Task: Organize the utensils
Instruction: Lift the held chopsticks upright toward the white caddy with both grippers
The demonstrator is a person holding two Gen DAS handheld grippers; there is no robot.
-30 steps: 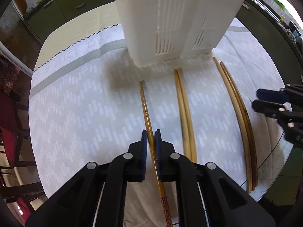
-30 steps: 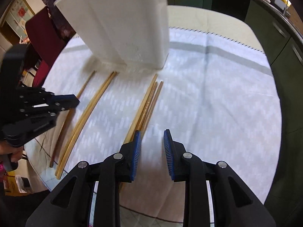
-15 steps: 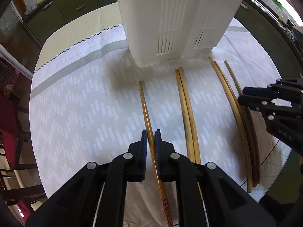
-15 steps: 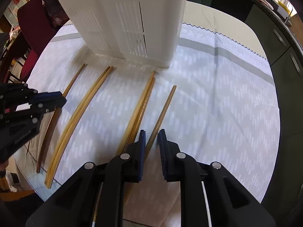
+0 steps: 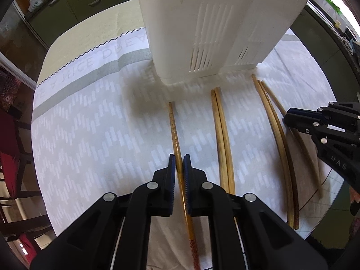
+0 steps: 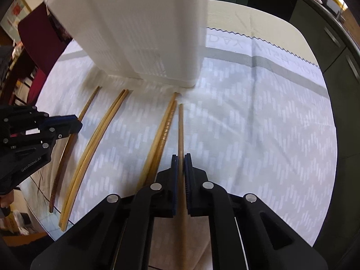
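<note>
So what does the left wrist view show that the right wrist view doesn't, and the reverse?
Only the left wrist view shows the left gripper shut on the amber chopstick, whose red patterned end runs under the fingers, and the holder's long vertical slots.

Only the right wrist view shows the right gripper shut on the brown chopstick, and a red chair back behind.

Both show the white utensil holder, the pale chopstick pair and the patterned tablecloth, and each shows the other gripper at its edge.

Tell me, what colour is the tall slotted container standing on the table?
White, with narrow vertical slots near its base. The slotted container shows best in the left wrist view.
</note>
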